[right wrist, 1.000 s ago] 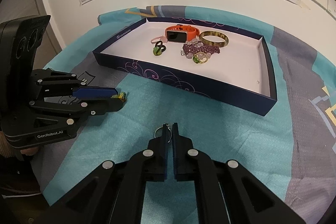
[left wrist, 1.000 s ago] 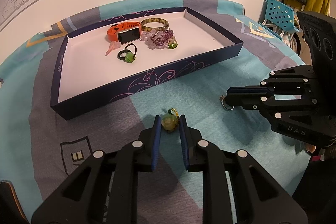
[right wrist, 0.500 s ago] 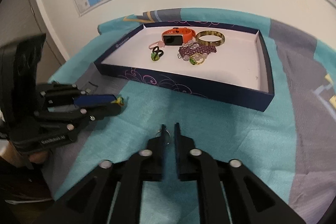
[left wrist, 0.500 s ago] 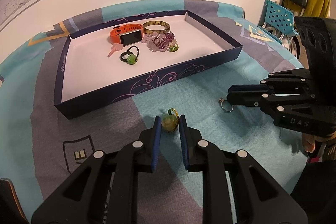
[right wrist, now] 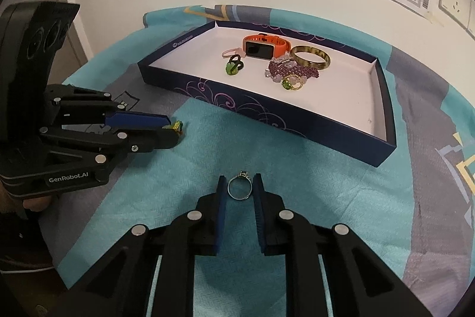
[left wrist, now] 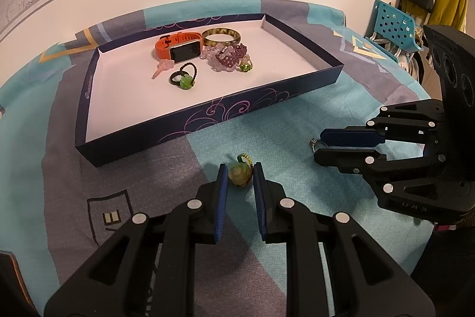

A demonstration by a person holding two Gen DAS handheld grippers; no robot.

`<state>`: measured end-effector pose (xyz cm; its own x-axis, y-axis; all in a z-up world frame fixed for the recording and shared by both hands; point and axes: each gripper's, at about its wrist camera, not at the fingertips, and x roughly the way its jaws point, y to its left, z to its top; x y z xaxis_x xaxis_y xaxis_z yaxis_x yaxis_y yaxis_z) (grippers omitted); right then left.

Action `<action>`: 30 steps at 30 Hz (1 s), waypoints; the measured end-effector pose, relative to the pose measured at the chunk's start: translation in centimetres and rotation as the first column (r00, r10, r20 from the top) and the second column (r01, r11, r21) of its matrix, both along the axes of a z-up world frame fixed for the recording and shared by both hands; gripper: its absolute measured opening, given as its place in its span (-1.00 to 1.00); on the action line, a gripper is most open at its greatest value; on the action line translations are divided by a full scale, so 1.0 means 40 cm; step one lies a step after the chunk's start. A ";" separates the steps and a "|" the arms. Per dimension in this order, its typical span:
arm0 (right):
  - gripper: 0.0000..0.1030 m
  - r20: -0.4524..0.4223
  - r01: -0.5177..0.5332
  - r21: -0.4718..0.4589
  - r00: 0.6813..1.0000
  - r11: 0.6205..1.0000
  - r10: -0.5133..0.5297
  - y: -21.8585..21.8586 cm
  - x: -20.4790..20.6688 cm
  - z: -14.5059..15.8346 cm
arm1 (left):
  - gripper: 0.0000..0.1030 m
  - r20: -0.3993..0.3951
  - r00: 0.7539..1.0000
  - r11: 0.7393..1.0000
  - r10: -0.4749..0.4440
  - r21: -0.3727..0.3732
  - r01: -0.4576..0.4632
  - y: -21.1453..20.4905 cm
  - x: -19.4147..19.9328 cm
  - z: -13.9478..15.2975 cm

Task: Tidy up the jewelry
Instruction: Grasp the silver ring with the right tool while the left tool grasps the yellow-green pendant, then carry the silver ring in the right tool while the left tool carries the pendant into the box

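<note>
Roughly seven pieces in one tray (left wrist: 207, 115) — two claws outside

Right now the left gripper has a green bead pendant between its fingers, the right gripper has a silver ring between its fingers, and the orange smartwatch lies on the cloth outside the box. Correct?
One thing is wrong: the orange smartwatch lies inside the box, not on the cloth, as both wrist views show. The left gripper with the green bead pendant and the right gripper with the silver ring are as stated.

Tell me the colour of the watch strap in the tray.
Orange. The watch strap shows best in the left wrist view, lying in the tray.
</note>
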<state>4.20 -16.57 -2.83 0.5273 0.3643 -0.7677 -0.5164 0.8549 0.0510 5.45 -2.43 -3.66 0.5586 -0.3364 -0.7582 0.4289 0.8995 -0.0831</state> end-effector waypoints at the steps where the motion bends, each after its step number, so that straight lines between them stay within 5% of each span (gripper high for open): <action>1: -0.70 0.002 0.002 0.003 1.000 1.000 -0.002 -0.002 0.000 0.002 | -0.66 0.001 1.000 1.000 0.001 -0.001 -0.001 0.001 0.000 0.001; 30: -0.70 0.083 0.017 0.112 0.996 0.994 -0.027 -0.045 0.058 0.089 | -0.66 0.102 0.995 1.000 0.022 -0.020 -0.020 0.009 0.021 0.101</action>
